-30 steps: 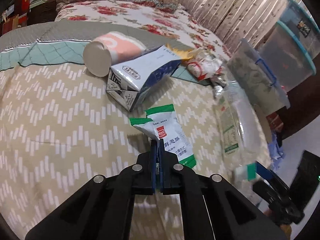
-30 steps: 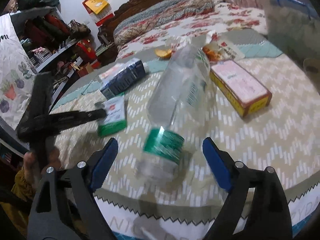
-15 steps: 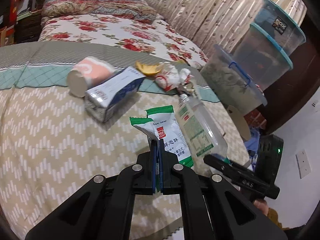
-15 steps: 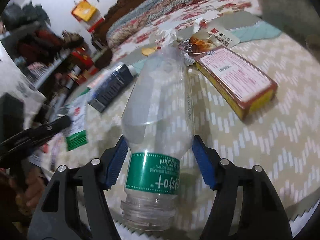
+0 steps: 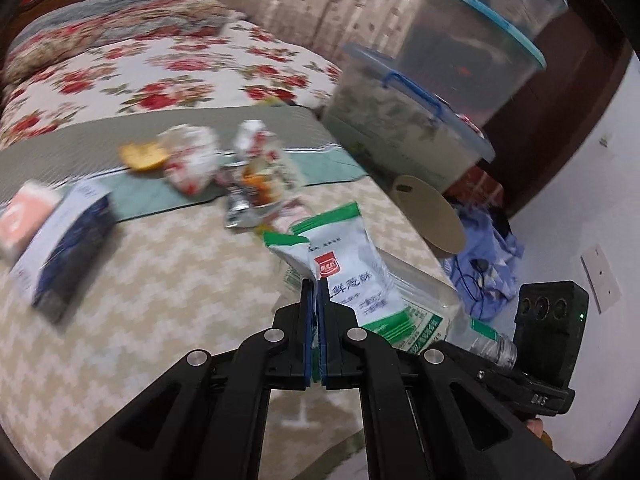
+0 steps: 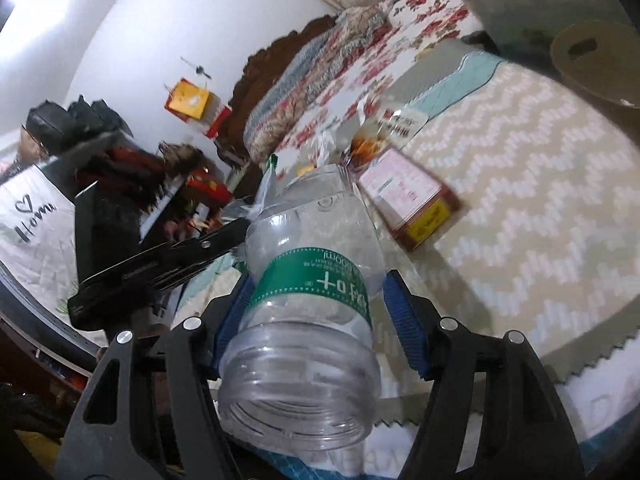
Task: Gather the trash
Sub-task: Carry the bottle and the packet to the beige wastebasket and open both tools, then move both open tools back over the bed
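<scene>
My left gripper [image 5: 318, 300] has its jaws clamped on a green-and-white snack packet [image 5: 344, 268] lifted over the bed [image 5: 160, 272]; my right gripper [image 6: 320, 300] pinches a clear bottle [image 6: 312, 280], neck toward me.

Motion blur smears the left wrist view: the blue carton [image 5: 64, 252] and the pink thing [image 5: 24, 216] beside it show no readable print, and the pink thing is cut by the picture's left edge. The crumpled wrappers [image 5: 224, 168] run together; how many there are cannot be told. The wrapper [image 5: 352, 276] hides most of the bottle [image 5: 486, 340] behind it. In the right wrist view the box [image 6: 412, 200] is blurred, its label perhaps pink, and the bottle covers its near corner.
</scene>
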A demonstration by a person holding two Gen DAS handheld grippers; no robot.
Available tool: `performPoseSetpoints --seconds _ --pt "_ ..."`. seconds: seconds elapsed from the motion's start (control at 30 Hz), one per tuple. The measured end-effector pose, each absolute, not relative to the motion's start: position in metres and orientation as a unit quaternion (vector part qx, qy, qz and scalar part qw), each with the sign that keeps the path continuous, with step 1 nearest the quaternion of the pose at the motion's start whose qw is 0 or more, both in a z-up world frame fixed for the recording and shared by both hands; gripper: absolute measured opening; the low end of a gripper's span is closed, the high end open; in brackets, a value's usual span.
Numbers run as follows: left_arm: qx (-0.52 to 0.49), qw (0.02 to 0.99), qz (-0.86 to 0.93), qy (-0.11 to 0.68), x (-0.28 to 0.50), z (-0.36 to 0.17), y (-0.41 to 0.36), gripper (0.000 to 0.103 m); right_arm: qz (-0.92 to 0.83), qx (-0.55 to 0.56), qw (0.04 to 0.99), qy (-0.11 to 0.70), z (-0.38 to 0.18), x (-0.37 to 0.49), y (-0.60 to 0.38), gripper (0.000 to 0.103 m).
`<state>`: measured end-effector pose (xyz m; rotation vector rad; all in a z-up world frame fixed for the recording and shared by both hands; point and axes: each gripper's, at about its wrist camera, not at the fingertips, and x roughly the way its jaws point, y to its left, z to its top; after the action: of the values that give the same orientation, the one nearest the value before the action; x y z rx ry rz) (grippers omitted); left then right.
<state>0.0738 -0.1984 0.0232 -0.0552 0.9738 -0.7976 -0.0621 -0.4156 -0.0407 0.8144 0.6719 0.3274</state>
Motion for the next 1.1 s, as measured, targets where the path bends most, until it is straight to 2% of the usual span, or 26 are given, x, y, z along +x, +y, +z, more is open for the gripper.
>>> performPoseSetpoints --seconds 0.3,0.63,0.67,0.73,0.77,0.83,0.93,1.1 --pt "0.028 0.793 -0.418 0.443 0.075 0.037 -0.299 0.002 0.095 0.382 0.881 0.261 -0.03 -0.096 -0.474 0.067" --pt "0.108 0.759 -0.486 0.419 0.078 0.03 -0.473 0.003 -0.053 0.391 0.892 0.22 -0.035 -0.127 -0.577 0.067" --pt "0.118 0.758 -0.488 0.416 0.08 0.027 -0.493 0.006 -0.068 0.388 0.892 0.221 -0.036 -0.125 -0.586 0.067" --pt "0.138 0.762 -0.483 0.41 0.086 0.016 -0.528 0.027 -0.105 0.38 0.891 0.224 -0.039 -0.115 -0.606 0.068" --pt "0.148 0.763 -0.478 0.408 0.089 0.011 -0.54 0.043 -0.125 0.373 0.891 0.226 -0.042 -0.108 -0.616 0.07" --pt "0.178 0.772 -0.455 0.406 0.096 -0.004 -0.56 0.045 -0.162 0.356 0.886 0.248 -0.052 -0.087 -0.633 0.09" --pt "0.159 0.764 -0.44 0.444 0.112 -0.015 -0.55 0.043 -0.191 0.357 0.876 0.261 -0.061 -0.078 -0.643 0.09" --pt "0.119 0.771 -0.444 0.44 0.119 -0.005 -0.484 0.044 -0.198 0.354 0.887 0.222 -0.056 -0.104 -0.626 0.09"
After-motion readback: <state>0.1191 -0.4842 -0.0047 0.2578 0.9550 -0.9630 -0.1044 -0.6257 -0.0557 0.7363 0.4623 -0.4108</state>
